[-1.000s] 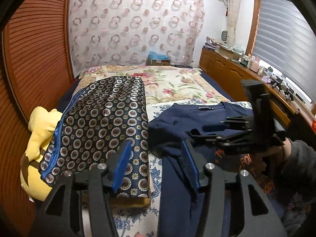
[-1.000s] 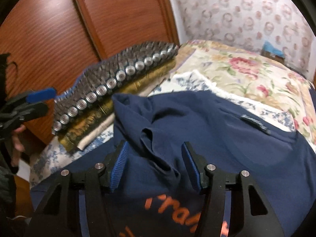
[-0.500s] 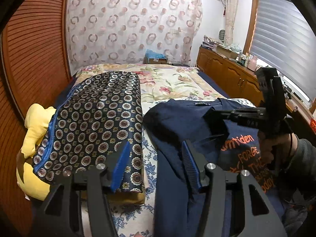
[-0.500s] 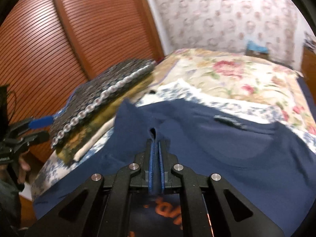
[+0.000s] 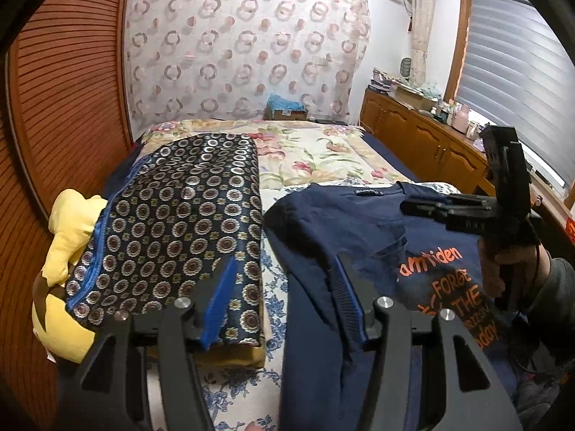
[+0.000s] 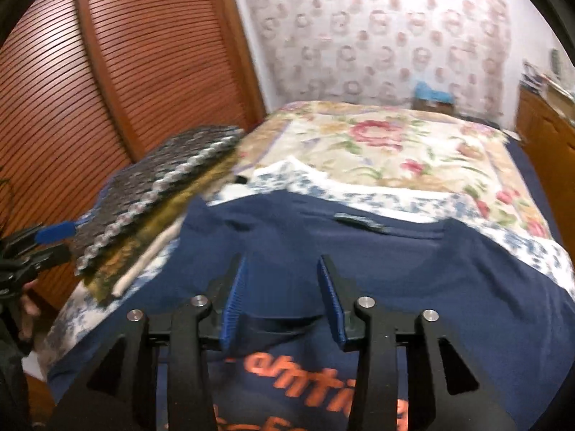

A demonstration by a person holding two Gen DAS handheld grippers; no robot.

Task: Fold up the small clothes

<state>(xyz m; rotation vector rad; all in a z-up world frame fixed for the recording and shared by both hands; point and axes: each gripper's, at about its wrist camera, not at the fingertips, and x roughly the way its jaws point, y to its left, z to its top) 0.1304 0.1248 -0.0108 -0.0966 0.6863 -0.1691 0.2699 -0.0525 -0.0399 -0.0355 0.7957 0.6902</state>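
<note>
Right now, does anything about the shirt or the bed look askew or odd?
The navy shirt is not flat: its sleeve side is bunched into creases, and a fold partly covers the orange print. The patterned folded cloth beside it lies neat. Nothing looks damaged.

A home bedroom: ahead of the grippers lies a bed [image 5: 316, 154] with a floral quilt [image 6: 377, 143], slatted wardrobe doors [image 6: 125, 72] left, a curtain [image 5: 244, 46] beyond, a cluttered wooden dresser [image 5: 424, 136] right.

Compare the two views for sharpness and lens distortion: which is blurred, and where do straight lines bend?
Left wrist view: sharp; the orange print on the navy T-shirt is crisp, and the wooden slatted door bows at the edge. Right wrist view: motion-smeared throughout, floral bedspread soft, dark corners.
</note>
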